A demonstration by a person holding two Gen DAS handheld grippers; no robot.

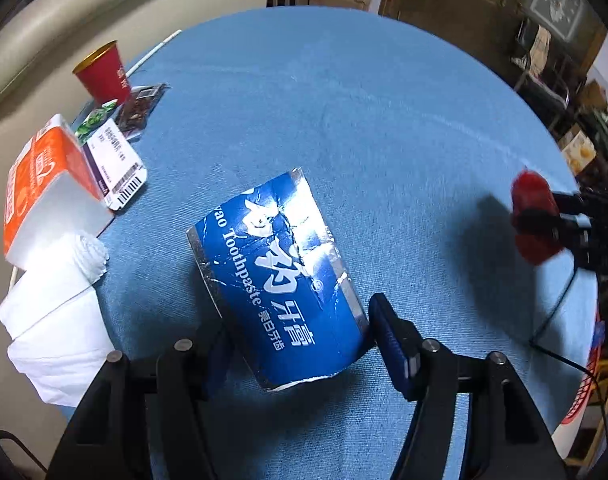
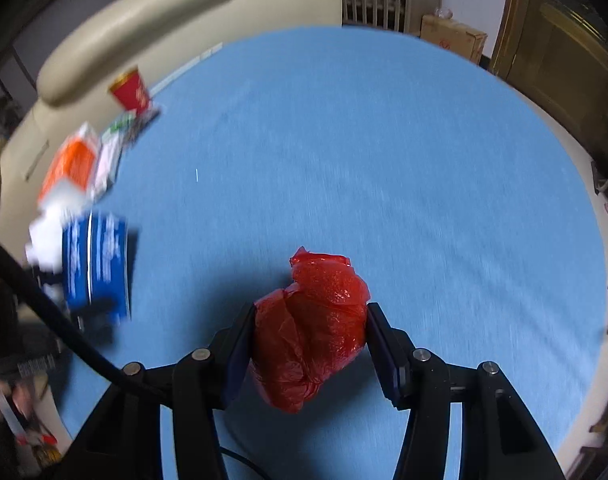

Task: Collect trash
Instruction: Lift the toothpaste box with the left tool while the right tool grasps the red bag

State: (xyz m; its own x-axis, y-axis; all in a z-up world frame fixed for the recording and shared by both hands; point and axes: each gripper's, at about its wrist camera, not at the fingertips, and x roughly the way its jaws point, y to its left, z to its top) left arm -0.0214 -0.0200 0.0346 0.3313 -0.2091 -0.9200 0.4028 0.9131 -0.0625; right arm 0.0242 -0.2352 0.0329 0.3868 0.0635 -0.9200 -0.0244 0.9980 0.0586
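Note:
My left gripper (image 1: 300,344) is shut on a crumpled blue toothpaste box (image 1: 276,276) and holds it above the blue tablecloth (image 1: 344,100). The box also shows blurred at the left of the right wrist view (image 2: 96,264). My right gripper (image 2: 308,344) is shut on a crumpled red plastic bag (image 2: 312,328), held just above the cloth. That bag and gripper also show at the right edge of the left wrist view (image 1: 534,216).
At the table's left edge stand a red paper cup (image 1: 102,74), snack wrappers (image 1: 138,108), a labelled packet (image 1: 120,164), an orange tissue pack (image 1: 44,184) and white tissue paper (image 1: 52,312). A cream sofa (image 1: 84,12) lies behind the table. A black cable (image 1: 556,312) hangs at the right.

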